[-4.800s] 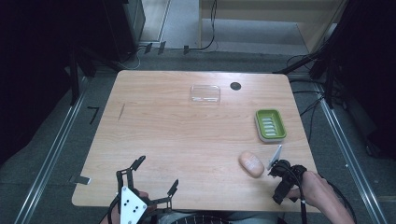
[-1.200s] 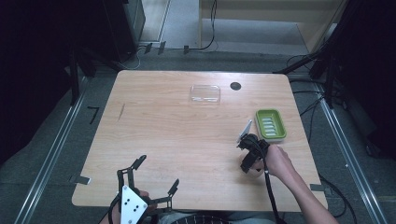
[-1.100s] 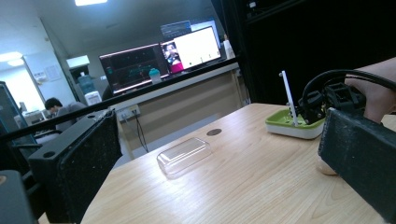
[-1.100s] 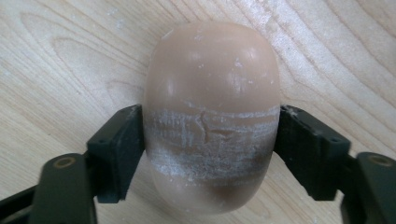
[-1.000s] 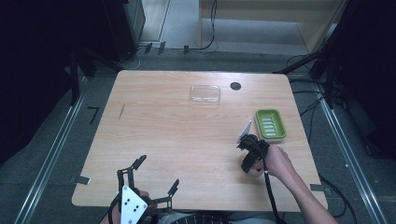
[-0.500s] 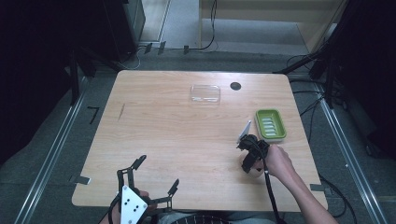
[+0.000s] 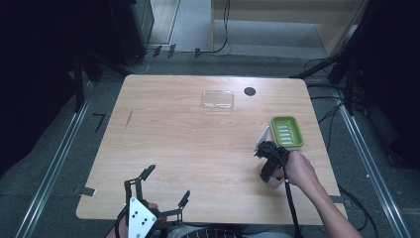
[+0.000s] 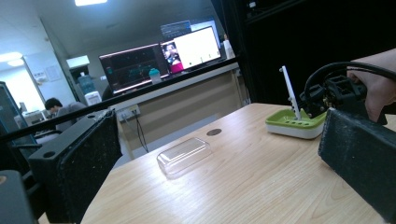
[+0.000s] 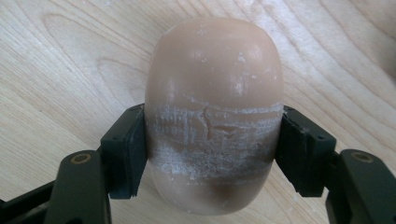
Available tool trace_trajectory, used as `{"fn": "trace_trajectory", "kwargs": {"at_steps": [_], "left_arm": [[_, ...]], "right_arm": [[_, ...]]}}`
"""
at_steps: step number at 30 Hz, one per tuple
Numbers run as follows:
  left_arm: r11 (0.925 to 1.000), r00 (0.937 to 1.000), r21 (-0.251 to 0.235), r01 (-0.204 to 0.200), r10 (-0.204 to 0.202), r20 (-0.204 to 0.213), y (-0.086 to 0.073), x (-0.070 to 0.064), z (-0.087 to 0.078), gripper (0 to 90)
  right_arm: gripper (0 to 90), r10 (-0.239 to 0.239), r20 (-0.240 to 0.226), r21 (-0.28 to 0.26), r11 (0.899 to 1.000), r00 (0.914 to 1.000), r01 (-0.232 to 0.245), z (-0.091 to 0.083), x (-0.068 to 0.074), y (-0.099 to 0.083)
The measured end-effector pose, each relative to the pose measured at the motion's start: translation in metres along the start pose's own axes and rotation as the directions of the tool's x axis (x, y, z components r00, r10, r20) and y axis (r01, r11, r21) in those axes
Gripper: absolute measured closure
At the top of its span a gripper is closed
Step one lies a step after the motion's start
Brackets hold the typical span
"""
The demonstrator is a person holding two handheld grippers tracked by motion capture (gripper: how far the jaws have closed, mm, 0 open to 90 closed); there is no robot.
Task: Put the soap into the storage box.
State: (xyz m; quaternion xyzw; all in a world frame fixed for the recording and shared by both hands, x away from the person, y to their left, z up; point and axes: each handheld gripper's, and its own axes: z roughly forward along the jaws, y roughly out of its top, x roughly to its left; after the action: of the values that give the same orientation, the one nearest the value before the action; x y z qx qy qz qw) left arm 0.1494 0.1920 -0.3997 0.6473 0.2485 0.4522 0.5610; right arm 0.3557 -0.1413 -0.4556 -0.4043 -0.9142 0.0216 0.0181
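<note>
Since the frame 4.8 s back, our right gripper [image 7: 270,167] has left the near right edge of the table [image 7: 168,144] and come in over the tan soap bar [image 9: 214,112]; over the last second it has barely shifted.

Left to right, high view:
- Our left gripper [image 7: 166,193] hangs at the near edge, left of centre, unmoved throughout. Jaws spread wide, nothing between them; the left gripper view confirms bare tabletop in the gap.
- Clear plastic lid [image 7: 217,99] lies flat toward the far edge, near the middle; a small dark round mark [image 7: 249,91] sits just to its right.
- Right gripper is tipped down over the soap, near the green soap dish [image 7: 288,132], which stands just beyond it to the right.

Right gripper view: both jaw pads press against the soap's flanks, closed on the bar. Soap rests on the wood, scuffed white across its middle. Dish and soap stay apart.
</note>
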Motion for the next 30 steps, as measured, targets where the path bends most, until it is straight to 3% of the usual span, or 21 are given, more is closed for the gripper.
{"fn": "trace_trajectory", "kwargs": {"at_steps": [30], "left_arm": [[1.0,1.0,0.002,-0.003,0.003,0.002,0.0,0.0,0.0,0.0]], "right_arm": [[33.1,0.052,0.016,-0.015,0.999,0.9985,-0.051,-0.012,-0.031,-0.016]]}}
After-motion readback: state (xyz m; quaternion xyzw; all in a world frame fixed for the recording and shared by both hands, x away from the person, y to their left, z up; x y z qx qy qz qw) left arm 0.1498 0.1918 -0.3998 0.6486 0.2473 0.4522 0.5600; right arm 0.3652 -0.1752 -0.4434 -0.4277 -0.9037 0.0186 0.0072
